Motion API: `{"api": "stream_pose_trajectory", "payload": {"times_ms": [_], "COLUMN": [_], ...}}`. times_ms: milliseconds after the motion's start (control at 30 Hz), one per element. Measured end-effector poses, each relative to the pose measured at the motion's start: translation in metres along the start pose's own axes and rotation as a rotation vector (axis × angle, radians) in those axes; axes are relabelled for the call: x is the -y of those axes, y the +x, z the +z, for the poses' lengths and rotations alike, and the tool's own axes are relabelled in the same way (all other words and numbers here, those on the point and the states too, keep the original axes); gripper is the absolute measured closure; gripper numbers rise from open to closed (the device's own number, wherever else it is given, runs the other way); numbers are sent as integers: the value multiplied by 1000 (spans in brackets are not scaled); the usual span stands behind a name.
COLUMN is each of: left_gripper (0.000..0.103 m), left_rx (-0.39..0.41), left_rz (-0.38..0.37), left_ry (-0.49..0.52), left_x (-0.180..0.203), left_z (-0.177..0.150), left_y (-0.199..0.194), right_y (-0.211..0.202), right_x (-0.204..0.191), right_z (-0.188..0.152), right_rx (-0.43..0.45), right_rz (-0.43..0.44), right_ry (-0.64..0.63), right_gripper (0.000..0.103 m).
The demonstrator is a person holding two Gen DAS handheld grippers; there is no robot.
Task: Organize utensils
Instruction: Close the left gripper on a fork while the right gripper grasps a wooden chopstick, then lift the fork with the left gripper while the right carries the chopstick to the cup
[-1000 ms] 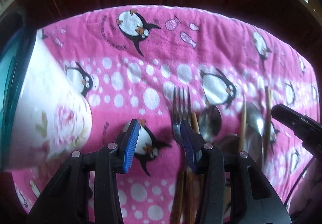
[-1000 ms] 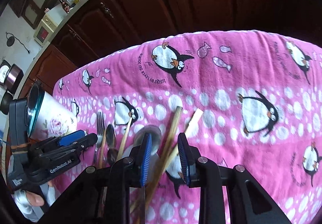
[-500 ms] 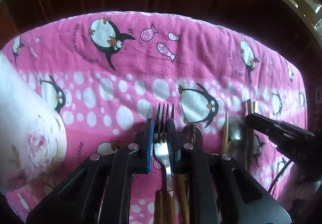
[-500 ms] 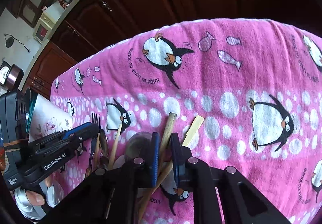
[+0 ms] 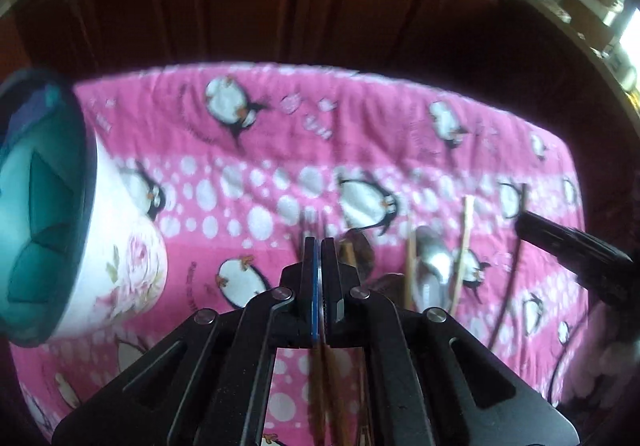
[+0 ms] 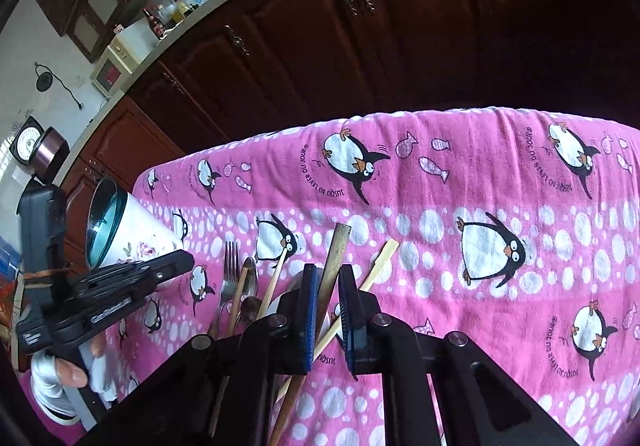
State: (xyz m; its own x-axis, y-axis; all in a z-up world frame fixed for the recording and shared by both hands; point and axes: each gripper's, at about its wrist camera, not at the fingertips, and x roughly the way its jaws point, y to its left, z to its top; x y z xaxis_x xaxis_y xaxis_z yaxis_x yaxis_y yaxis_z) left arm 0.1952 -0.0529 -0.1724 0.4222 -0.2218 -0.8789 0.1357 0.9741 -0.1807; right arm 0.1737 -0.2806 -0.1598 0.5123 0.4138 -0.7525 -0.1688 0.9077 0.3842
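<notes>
Pink towel (image 6: 500, 173) with penguins covers the whole working surface, and dark wooden cabinets (image 6: 360, 45) stand behind it. On the right gripper (image 6: 329, 270) the jaws have just been closing and now they clamp a brown wooden stick (image 6: 340, 242), which rises between the blue pads and continues below them toward the camera. A pale chopstick (image 6: 380, 260) crosses behind the right jaw and seems free. On the left gripper (image 5: 320, 246) the jaws have also just been closing and now stand pad against pad. The blurred tines of the fork (image 6: 229, 266) show just beyond the tips and a brown handle shows under them, but I cannot tell if the thin neck is really pinched. Beside the fork lie a spoon (image 6: 250, 278) and more sticks, all close together on the towel. Further to the left stands a white flowered cup (image 6: 148, 234) with a teal inside, probably the place for the utensils. I judge the stick as light, stiff and not slippery, but it is long, so a hold near one end lets it swing; nearer the middle is steadier. The fork's metal neck is smooth and narrow, so the wooden handle offers a surer hold. The cup looks breakable and may tip if long utensils drop in hard.
</notes>
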Motion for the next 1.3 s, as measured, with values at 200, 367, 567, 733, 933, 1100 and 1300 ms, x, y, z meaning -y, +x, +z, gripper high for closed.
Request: {"api": "stream_pose_trajectory", "payload": {"times_ms": [200, 367, 567, 733, 933, 1100, 1300], "left_gripper": [76, 63, 68, 83, 83, 83, 83], "left_rx": [-49, -40, -64, -66, 26, 105, 182], "left_rz": [35, 45, 85, -13, -49, -82, -109], "left_ry": [-29, -42, 43, 13, 45, 57, 74], "left_x": [-3, -11, 5, 7, 7, 4, -4], "left_z": [-11, -6, 10, 16, 7, -6, -29], "left_y": [34, 45, 60, 46, -9, -59, -111], "right_y": [7, 11, 15, 7, -19, -39, -59], "right_x": [6, 9, 13, 12, 0, -20, -46], "right_z": [-3, 0, 2, 2, 1, 0, -3], "right_rx": [-16, -23, -22, -3, 50, 89, 134], "right_rz": [11, 28, 47, 52, 49, 48, 53], "right_ry": [22, 28, 38, 21, -13, -51, -107], "right_gripper": [93, 93, 93, 93, 94, 94, 94]}}
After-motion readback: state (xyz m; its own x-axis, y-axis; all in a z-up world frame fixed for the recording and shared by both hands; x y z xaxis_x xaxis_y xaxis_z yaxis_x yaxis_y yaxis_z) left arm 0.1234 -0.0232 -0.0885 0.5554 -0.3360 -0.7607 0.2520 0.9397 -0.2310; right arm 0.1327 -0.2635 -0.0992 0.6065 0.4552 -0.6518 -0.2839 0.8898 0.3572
